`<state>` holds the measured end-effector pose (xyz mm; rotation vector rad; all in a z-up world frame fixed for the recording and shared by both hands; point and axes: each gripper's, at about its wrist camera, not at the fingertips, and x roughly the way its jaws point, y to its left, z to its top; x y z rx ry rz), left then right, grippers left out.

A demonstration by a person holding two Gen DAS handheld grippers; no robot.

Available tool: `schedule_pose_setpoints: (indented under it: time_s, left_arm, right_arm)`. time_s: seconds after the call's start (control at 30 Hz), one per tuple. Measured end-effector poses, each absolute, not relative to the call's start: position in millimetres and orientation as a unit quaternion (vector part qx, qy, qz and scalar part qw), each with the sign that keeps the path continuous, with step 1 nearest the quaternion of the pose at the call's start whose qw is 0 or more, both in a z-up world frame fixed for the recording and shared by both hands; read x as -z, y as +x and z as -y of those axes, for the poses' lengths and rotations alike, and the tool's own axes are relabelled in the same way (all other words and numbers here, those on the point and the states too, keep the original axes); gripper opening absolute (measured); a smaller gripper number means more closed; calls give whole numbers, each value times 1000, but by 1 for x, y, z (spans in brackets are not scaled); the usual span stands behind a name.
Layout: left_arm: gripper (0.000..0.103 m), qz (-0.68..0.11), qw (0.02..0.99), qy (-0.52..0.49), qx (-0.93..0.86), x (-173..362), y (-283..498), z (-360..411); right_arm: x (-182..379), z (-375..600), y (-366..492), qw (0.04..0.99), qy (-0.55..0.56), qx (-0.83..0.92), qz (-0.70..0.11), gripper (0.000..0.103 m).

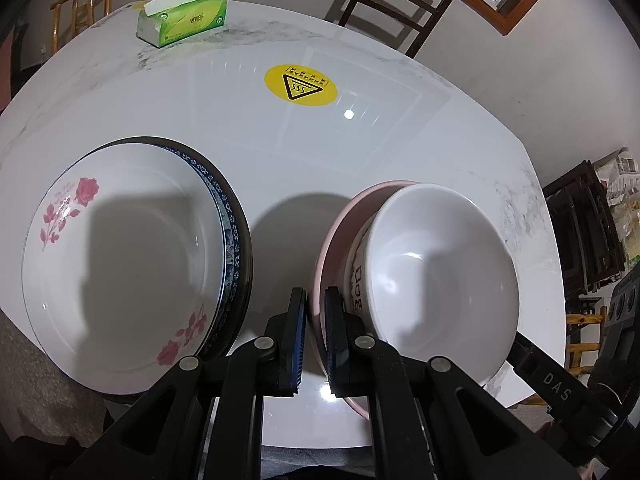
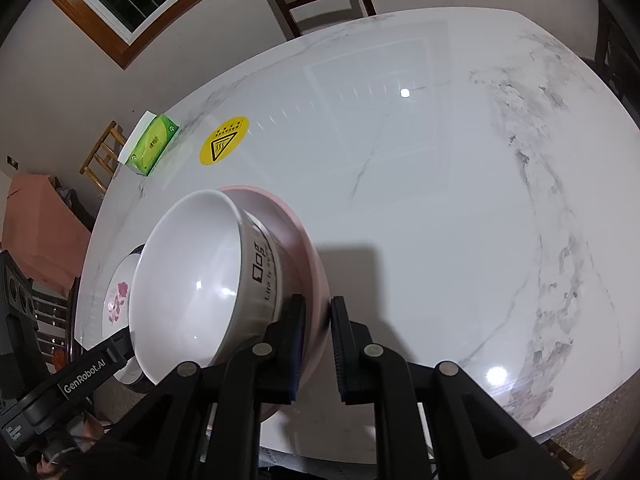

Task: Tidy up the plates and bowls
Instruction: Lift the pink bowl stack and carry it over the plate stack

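The marbled white worktop (image 1: 400,152) carries two piles. At nine o'clock in the left wrist view sits the plate stack (image 1: 132,264), a rose-patterned plate on top of a blue-rimmed one with a dark rim beneath; likely it is already sorted by kind. At three o'clock stands the pink bowl (image 1: 340,224), with the white bowl (image 1: 444,280) nested inside it, lettering on its side.

The left hand-held gripper (image 1: 316,304) is pinched on the pink bowl's rim at its near left edge. The right hand-held gripper (image 2: 316,312) pinches the same pink rim from the opposite side, just beside the white bowl's wall. Two grips on opposite edges suggest the nested pair is to be lifted or shifted level, so the inner bowl does not slide.

Further off, at twelve o'clock, lie a yellow heat-warning sticker (image 1: 301,85) and a green tissue box (image 1: 182,20), well apart from both piles. The plate stack stands near the bowls' left side and would limit any move that way.
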<state>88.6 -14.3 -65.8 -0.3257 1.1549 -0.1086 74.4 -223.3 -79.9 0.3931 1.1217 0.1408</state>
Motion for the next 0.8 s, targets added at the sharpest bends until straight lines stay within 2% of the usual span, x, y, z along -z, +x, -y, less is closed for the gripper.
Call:
schedule_pose_setpoints:
  time_s: [0.8]
  left_arm:
    - [5,-529,834,-150,49,47,84,4]
  right_arm:
    - [56,211,75,834,168,-77,-519,13]
